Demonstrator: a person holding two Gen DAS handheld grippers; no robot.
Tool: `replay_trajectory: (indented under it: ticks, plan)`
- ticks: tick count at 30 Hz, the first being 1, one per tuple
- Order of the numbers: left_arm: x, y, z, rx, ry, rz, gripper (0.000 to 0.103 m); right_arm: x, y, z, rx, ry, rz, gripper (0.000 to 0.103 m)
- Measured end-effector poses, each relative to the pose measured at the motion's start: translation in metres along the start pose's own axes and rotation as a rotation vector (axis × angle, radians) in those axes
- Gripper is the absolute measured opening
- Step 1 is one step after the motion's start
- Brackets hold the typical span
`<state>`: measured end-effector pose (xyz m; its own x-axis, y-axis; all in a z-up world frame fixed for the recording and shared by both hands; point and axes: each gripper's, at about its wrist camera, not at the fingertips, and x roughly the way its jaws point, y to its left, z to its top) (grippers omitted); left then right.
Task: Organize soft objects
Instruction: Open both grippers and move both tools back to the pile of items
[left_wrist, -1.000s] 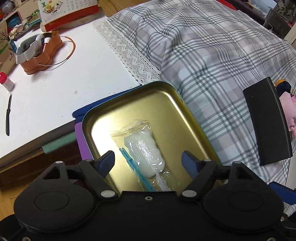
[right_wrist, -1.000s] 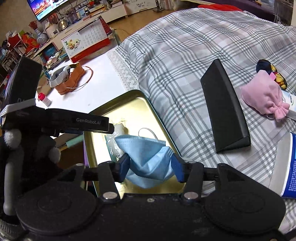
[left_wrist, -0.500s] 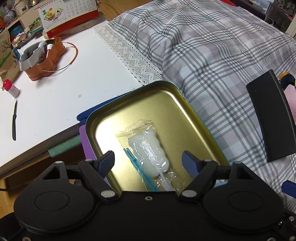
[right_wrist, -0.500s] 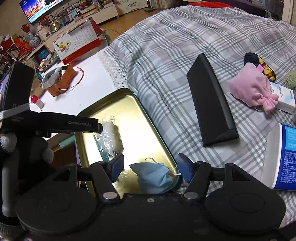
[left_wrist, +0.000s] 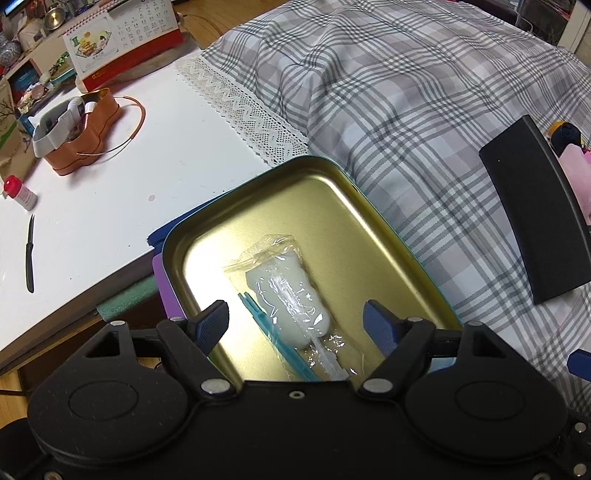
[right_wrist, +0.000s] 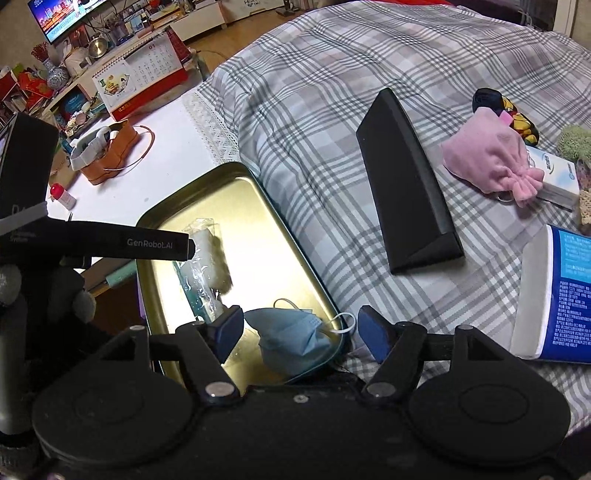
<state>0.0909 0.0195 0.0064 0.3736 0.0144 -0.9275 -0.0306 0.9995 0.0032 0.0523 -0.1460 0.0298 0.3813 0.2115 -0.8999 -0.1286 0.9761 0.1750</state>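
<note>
I saw the blue face mask (right_wrist: 291, 338) lying crumpled in the near right corner of the gold tin tray (right_wrist: 236, 184), one white ear loop draped over the rim. A clear plastic packet (left_wrist: 284, 291) with a white soft item lay flat mid-tray. On the plaid bed, well apart, a pink drawstring pouch (right_wrist: 487, 157) sat slumped.

"GenRobot.AI" in grey letters on the black bar of my left gripper (right_wrist: 110, 247), seen from my right wrist camera. Desk calendar (right_wrist: 142, 79) shows "01" at top of its number grid; dates too small to read. Blue-and-white tube (right_wrist: 561, 295) has white print, unreadable. Small white-blue box (right_wrist: 552, 173) has a blue logo, can't make it out. TV screen (right_wrist: 62, 16) text illegible.
</note>
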Motion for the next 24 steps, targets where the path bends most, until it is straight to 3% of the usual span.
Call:
replay_trajectory:
  ticks: [13, 24]
  plan:
    - [-0.008, -0.007, -0.003, 0.024, -0.017, -0.021, 0.075, -0.005, -0.007, -0.005, 0.004, -0.001, -0.030, 0.070]
    - [-0.019, -0.038, -0.013, 0.095, -0.016, -0.071, 0.075, -0.029, -0.036, -0.007, 0.045, -0.052, -0.061, 0.073]
